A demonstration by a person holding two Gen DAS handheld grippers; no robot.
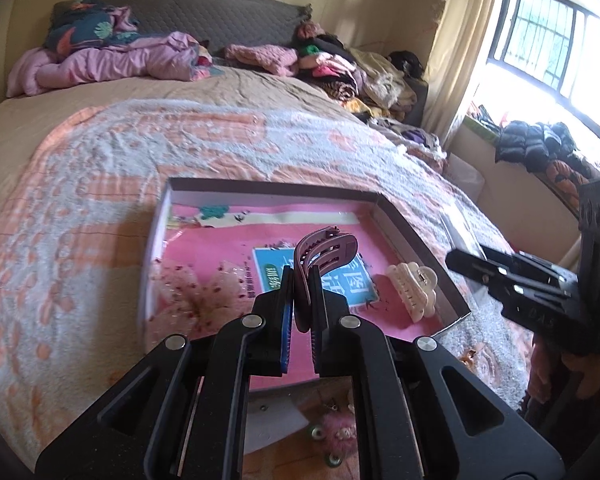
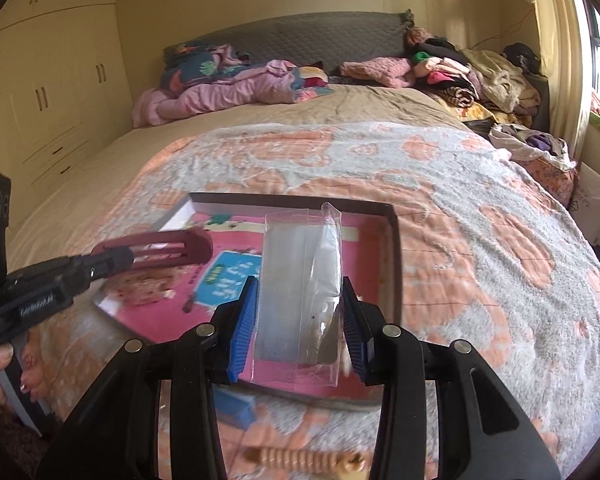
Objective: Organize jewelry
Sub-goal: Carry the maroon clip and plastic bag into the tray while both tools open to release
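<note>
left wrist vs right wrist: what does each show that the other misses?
Left wrist only: a cream hair claw lying in the tray, and a window.

Right wrist only: wardrobe doors, and a beige clip on the blanket near the camera.

Both: the tray on the bed, the left gripper shut on a mauve hair clip, and the right gripper shut on a clear plastic bag.

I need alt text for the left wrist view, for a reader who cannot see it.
The left claw is shut on a mauve hair clip, held above a shallow box with a pink lining on a patterned bedspread. A cream claw clip lies inside the box, and the right claw enters from the right.
</note>
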